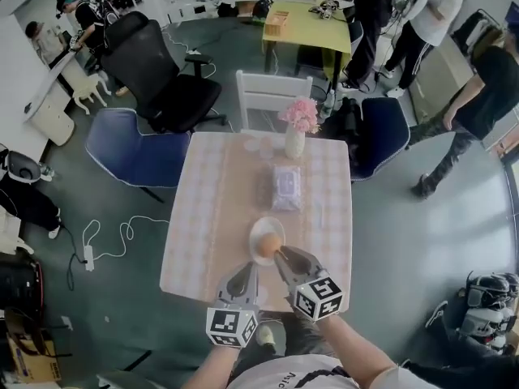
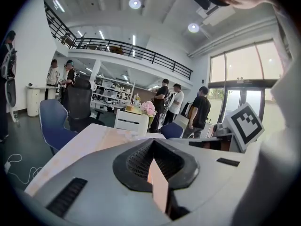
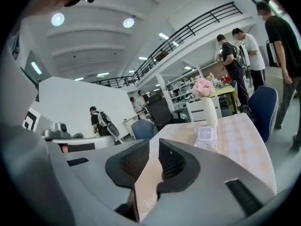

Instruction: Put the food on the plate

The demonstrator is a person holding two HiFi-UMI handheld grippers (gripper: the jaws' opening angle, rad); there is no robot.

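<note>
I am holding the grey left gripper with jaws together and empty, and the grey right gripper barely apart on nothing. I judge this is because the round orange food is already sitting on the small white plate, just beyond the tips.

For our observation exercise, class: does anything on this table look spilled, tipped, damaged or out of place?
Nothing stands out: the vase stands upright, the packet lies flat, and the food sits on the plate.
</note>
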